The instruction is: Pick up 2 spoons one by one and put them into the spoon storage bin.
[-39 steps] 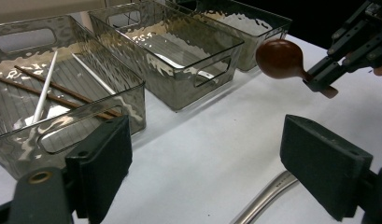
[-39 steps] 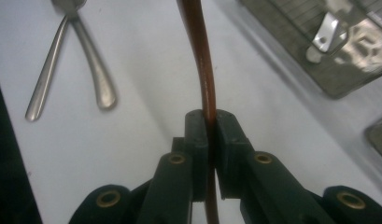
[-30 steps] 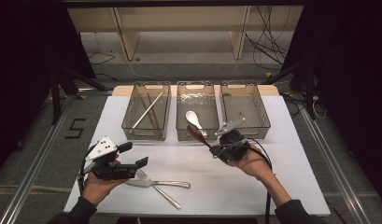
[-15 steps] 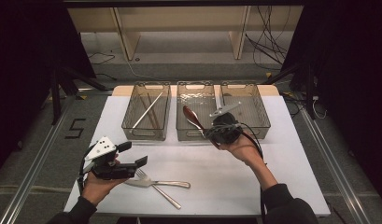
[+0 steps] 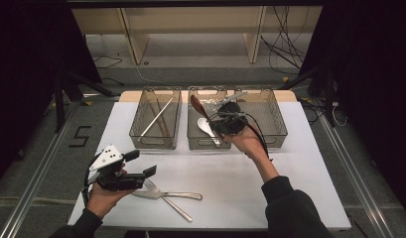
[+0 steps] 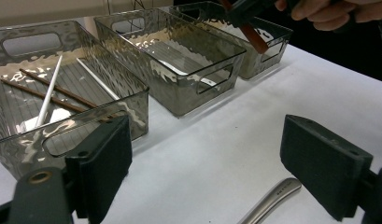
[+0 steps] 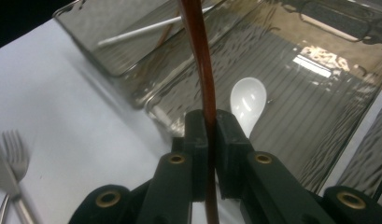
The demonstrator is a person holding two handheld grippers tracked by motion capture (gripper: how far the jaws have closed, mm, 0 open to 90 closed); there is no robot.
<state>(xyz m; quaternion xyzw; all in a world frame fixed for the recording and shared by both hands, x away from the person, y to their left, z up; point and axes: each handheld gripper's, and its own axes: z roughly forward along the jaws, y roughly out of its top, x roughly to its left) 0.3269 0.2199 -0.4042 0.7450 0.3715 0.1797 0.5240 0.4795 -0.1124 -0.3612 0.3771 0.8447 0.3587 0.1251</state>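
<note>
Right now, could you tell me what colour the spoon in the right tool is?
Reddish brown; the spoon shows best in the right gripper view.

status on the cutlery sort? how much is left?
Done: chopsticks in the left bin, white spoon in the middle bin. In hand: right hand-held gripper is clamped on a brown spoon over the middle bin. Left: the fork and knife on the table; left hand-held gripper open beside them.

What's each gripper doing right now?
Left gripper: open, holding nothing.
Right gripper: shut on brown spoon, above the middle bin.
</note>
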